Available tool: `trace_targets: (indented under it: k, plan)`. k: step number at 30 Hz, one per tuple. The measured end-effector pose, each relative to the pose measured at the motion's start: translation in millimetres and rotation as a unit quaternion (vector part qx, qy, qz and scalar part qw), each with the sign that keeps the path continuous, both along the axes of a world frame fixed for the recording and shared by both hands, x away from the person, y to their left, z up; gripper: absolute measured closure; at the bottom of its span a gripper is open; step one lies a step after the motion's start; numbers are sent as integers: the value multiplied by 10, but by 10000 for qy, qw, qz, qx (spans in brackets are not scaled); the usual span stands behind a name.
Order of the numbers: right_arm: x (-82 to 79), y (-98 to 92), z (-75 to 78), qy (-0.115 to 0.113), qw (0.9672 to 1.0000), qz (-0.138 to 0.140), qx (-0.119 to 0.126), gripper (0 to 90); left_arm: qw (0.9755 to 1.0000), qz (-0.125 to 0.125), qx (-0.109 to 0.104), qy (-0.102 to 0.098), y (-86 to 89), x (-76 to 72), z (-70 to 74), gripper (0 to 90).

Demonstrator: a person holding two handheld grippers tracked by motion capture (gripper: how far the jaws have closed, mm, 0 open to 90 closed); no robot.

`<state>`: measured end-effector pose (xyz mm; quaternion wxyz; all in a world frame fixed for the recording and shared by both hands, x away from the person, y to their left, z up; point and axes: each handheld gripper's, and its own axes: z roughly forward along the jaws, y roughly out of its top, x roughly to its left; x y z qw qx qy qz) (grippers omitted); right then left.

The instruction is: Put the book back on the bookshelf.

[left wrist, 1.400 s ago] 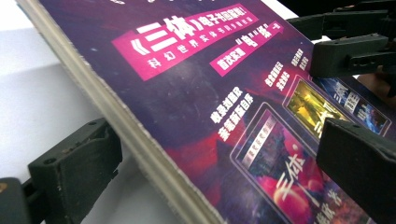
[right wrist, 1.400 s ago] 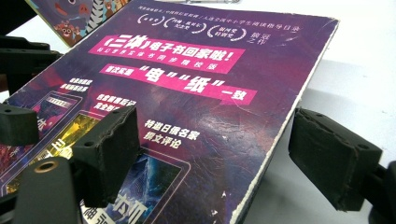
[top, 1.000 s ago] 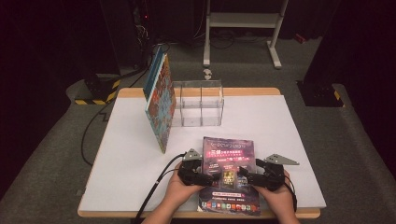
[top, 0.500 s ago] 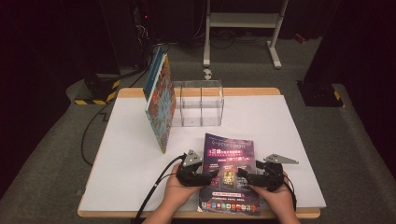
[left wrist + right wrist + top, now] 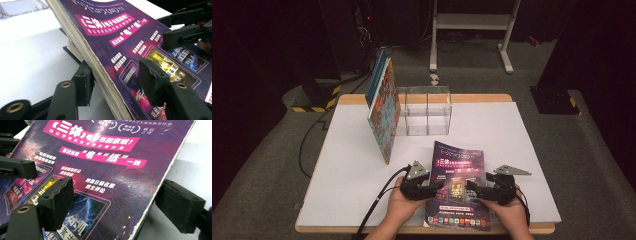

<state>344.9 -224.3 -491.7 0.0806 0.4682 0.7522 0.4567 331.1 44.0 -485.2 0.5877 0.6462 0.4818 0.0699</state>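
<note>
The white table (image 5: 512, 125) is carrying a clear plastic box (image 5: 424, 111) at its far side, with a colourful book (image 5: 383, 112) leaning upright against the box's left end. Near the front edge a purple book (image 5: 457, 187) is lying, its far end tipped up off the table.

The left gripper (image 5: 438, 186) is straddling the book's left edge, and its jaws have just been closing, with the thick block of pages (image 5: 100, 75) between them. The lower pad is touching the underside, while the upper pad is sitting just over the cover, so I am judging the grip as not yet firm.

The right gripper (image 5: 472, 187) is straddling the right edge with its jaws wide, gaps showing on both sides.

If the person is lifting now, the book is likely to slide or sag out, since neither pair is pinching it.
</note>
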Motion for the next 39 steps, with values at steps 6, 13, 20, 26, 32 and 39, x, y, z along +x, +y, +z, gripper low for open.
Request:
trace_targets:
  k: [6, 13, 20, 26, 32, 39]
  plan:
    - [-25, -24, 42, -51, 10000, -42, -73, 265, 10000, -4, 14, -48, 12, -8, 19, 546]
    - [-61, -34, 97, -209, 9995, -81, -219, 381, 9998, -28, 83, -158, 8, -22, 17, 563]
    - [-63, -73, 113, -257, 9995, -91, -170, 466, 9998, -23, 165, -110, 9, -20, 37, 568]
    - [-84, -76, 148, -275, 9995, -62, -107, 569, 9996, 102, 113, -239, -9, -50, 75, 649]
    - [-108, -42, 200, -371, 9992, -2, -115, 644, 9993, 140, 21, -337, 1, -83, 108, 688]
    - [-109, -30, 286, -476, 9988, 20, -53, 676, 9987, 214, -117, -457, 56, -79, 172, 716]
